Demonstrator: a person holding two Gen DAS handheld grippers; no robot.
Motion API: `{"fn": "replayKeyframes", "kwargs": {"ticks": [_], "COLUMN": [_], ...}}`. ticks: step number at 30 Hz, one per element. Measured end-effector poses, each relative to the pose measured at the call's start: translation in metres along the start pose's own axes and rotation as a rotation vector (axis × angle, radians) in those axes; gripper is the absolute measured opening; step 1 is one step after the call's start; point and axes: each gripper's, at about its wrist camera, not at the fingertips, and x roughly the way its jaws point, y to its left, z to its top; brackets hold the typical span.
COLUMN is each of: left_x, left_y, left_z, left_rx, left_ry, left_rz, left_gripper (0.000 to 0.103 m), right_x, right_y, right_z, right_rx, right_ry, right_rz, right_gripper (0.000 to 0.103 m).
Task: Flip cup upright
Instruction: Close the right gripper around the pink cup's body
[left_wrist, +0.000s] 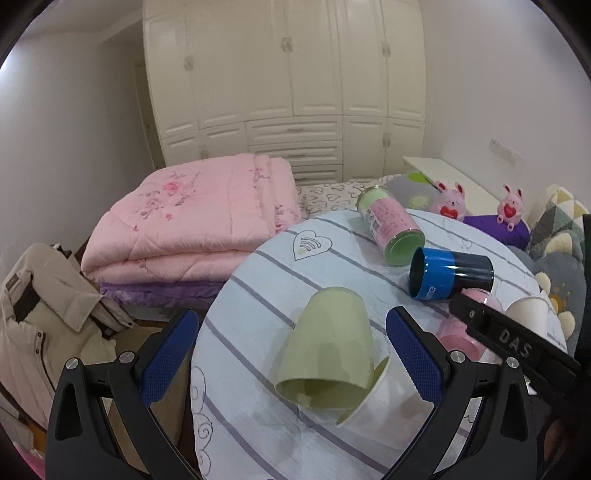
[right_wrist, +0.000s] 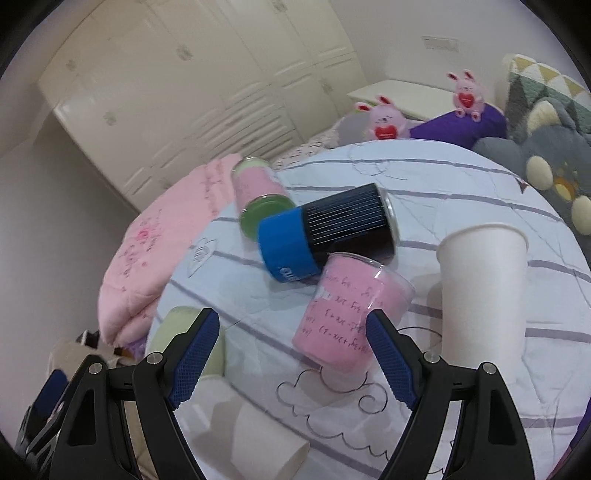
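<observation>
Bedroom, round table under striped cloth (left_wrist: 258, 266); green cup (left_wrist: 325, 347) lies tipped on its side against white paper cup (left_wrist: 380, 398), so left gripper (left_wrist: 291, 354) hangs spread around it for a side grasp; right gripper (right_wrist: 291, 354) spread, empty, near pink cup (right_wrist: 351, 310)

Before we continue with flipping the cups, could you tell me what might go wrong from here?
1. The green cup lies on its side against a white paper cup; closing the open left gripper may knock the paper cup away.
2. The blue-banded can lies on its side touching the pink cup, so it may roll.
</observation>
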Motion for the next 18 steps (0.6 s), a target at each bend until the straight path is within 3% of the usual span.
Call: {"fn": "replayKeyframes", "kwargs": {"ticks": [8, 18], "left_x": [0.013, 0.019], "left_y": [0.004, 0.008], "left_z": [0.000, -0.004], "left_rx": [0.010, -0.003], "left_ry": [0.031, 0.056], "left_rz": [-0.054, -0.085], "left_gripper": [0.103, 0.103], "right_x": [0.018, 0.033], "right_y": [-0.013, 0.003], "right_z": [0.010, 0.008], "right_rx": [0.047, -0.144], "right_ry": [0.007, 0.075], "right_rz": [-0.133, -0.163], "right_gripper": [0.083, 0.083]}}
